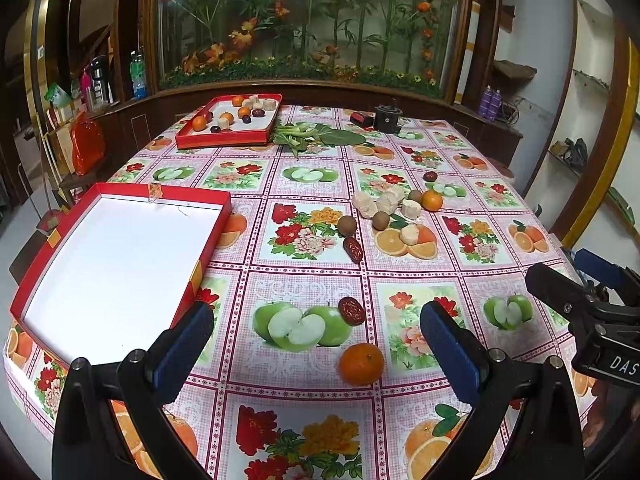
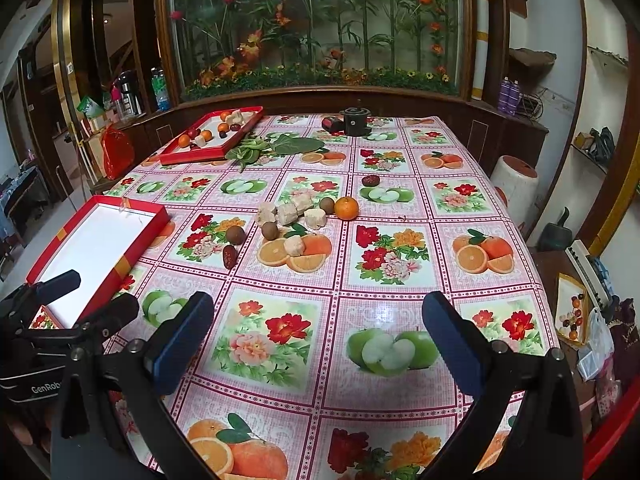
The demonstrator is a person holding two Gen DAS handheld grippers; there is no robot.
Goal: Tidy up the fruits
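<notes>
My left gripper (image 1: 318, 352) is open low over the flowered tablecloth. A small orange (image 1: 361, 363) lies on the cloth between its blue pads, touching neither. A red date (image 1: 352, 311) lies just beyond it, and a second date (image 1: 353, 249) lies farther on. Mid-table is a loose cluster: brown round fruits (image 2: 235, 235), pale chunks (image 2: 287, 213), another orange (image 2: 346, 207) and a dark plum (image 2: 370, 180). My right gripper (image 2: 316, 344) is open over bare cloth with nothing between its fingers. An empty red tray (image 1: 160, 193) with a white floor sits at the left.
A second red tray (image 1: 224, 142) with several fruits stands at the far left, with leafy greens (image 1: 316, 136) beside it. A black round object (image 1: 386, 118) sits at the far edge. A glass cabinet of artificial flowers backs the table. A white stool (image 2: 516, 188) stands to the right.
</notes>
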